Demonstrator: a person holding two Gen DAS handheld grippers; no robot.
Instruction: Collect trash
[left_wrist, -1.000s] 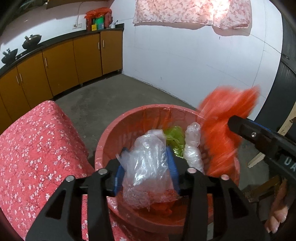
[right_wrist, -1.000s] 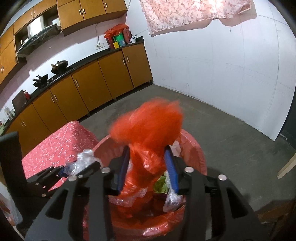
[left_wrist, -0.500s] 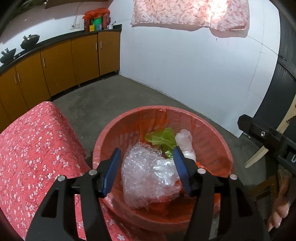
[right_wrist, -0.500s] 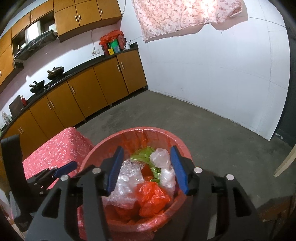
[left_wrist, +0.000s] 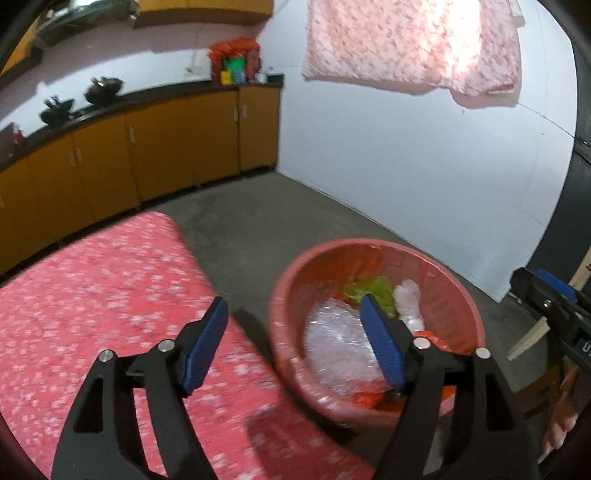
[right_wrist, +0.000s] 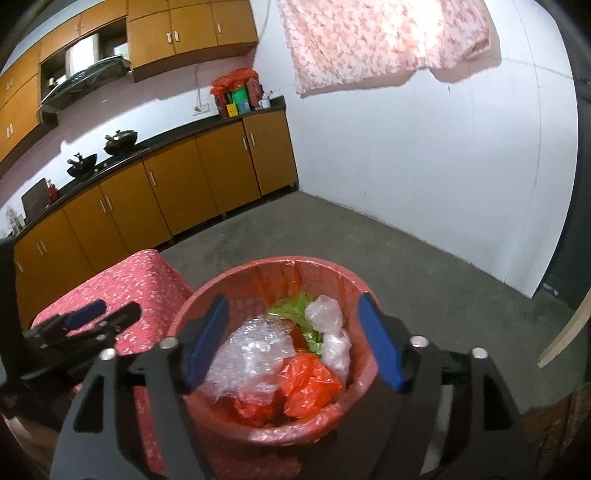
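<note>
A red bin (right_wrist: 207, 295) stands on the floor beside the table and also shows in the left wrist view (left_wrist: 284, 280). In it lie clear bubble wrap (right_wrist: 251, 350), an orange plastic bag (right_wrist: 308, 382), a green wrapper (right_wrist: 291, 310) and a clear bag (right_wrist: 325, 314). My right gripper (right_wrist: 293, 343) is open and empty above the bin. My left gripper (left_wrist: 295, 343) is open and empty, over the gap between the table's edge and the bin. It also shows at the left of the right wrist view (right_wrist: 99, 315).
A table with a red floral cloth (left_wrist: 92, 295) is left of the bin. Orange kitchen cabinets (right_wrist: 166, 195) with pans on the counter line the back. A white wall (right_wrist: 424, 155) with a hanging floral cloth is behind. Grey concrete floor (right_wrist: 424, 273) surrounds the bin.
Both grippers opened and dropped their loads, the bubble wrap and the orange bag, into the bin. The left gripper has since swung left toward the table and opened wider.
</note>
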